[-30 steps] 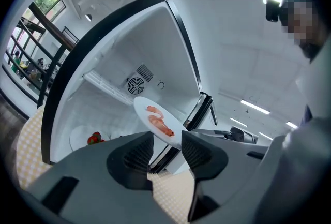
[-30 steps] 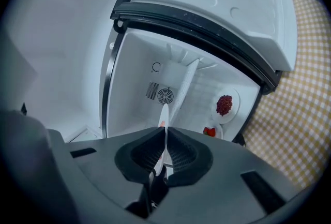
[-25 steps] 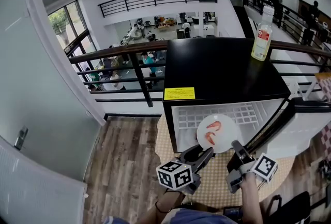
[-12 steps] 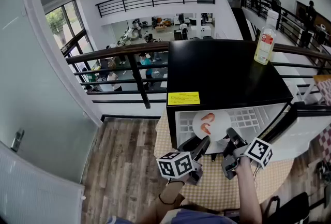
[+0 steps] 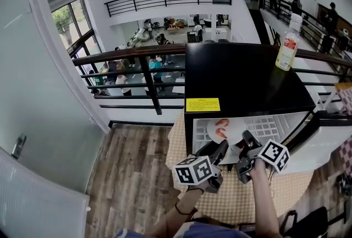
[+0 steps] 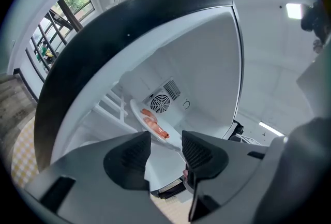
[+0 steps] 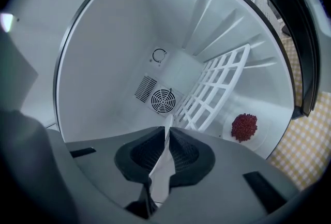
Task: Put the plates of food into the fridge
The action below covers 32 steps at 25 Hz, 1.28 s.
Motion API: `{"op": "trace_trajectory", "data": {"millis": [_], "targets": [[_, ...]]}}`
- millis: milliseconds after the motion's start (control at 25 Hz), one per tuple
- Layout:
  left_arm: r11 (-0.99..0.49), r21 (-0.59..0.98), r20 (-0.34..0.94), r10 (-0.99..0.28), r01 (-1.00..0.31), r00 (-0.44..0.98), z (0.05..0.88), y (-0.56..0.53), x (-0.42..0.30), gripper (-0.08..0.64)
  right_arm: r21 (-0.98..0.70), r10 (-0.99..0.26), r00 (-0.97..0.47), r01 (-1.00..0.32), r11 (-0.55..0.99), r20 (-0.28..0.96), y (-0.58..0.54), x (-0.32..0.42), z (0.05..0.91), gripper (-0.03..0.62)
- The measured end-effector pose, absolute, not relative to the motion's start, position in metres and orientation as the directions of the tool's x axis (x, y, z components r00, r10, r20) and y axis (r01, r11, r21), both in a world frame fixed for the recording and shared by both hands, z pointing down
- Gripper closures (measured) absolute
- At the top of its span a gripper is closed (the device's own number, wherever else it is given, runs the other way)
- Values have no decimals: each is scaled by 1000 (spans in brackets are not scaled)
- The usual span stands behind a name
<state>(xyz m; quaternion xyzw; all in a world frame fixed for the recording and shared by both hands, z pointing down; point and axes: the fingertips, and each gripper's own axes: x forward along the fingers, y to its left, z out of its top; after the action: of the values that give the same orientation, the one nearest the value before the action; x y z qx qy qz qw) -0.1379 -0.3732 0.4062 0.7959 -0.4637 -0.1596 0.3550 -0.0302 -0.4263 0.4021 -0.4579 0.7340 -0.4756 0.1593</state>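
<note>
Fridge (image 5: 242, 75) stands open, white inside showing. One plate w/ red food (image 7: 261, 132) is already in, sitting low in the fridge on the far side of the wire shelf (image 7: 217, 86) as the right gripper view shows it, so that part looks done.

The shrimp plate (image 5: 236, 132) is at the fridge mouth, partly in, above the shelf's front. Can't tell if it rests on the shelf yet. Right gripper (image 7: 168, 132) is clamped on its near rim, jaws nearly together w/ the thin white edge pinched between them. Left gripper (image 6: 166, 140) is just beside it, jaws apart, nothing between them. The shrimp plate shows beyond its tips, not touched by it.

Approx. past halfway, I'd judge. Left to do: push the shrimp plate further in, set it flat on the shelf, let go, pull both grippers out. No other plates of food in view outside the fridge. Bottle (image 5: 288, 44) on top of the fridge isn't part of the job.
</note>
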Motion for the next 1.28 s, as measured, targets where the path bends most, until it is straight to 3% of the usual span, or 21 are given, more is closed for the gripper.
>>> {"op": "trace_trajectory", "data": {"millis": [160,480,520,600,680,1000,1280], "targets": [[-324,739,52,-847,-591,529,405,-364,-138,331,-824,-839,-505,-552,132,204,-429,-39,402,566],[-334,735,65,-832,-590,551,420,-344,-135,331,-693,-850,-482,-688,217,213,-438,-55,397,557],[-333,739,64,-830,-586,553,423,-342,-135,331,-659,-847,-486,-713,241,216,-438,-56,396,540],[-331,748,63,-828,-576,558,426,-338,-134,331,-598,-842,-493,-749,284,218,-438,-59,393,434],[-329,751,67,-825,-573,561,430,-334,-134,331,-570,-845,-492,-764,303,211,-438,-58,389,402],[-398,680,67,-802,-615,594,425,-316,-127,333,-551,-840,-518,-753,359,162,-407,-42,368,403],[-461,450,127,-815,-765,566,416,-286,-119,334,-519,-789,-594,-729,447,155,-347,-35,369,453]]}}
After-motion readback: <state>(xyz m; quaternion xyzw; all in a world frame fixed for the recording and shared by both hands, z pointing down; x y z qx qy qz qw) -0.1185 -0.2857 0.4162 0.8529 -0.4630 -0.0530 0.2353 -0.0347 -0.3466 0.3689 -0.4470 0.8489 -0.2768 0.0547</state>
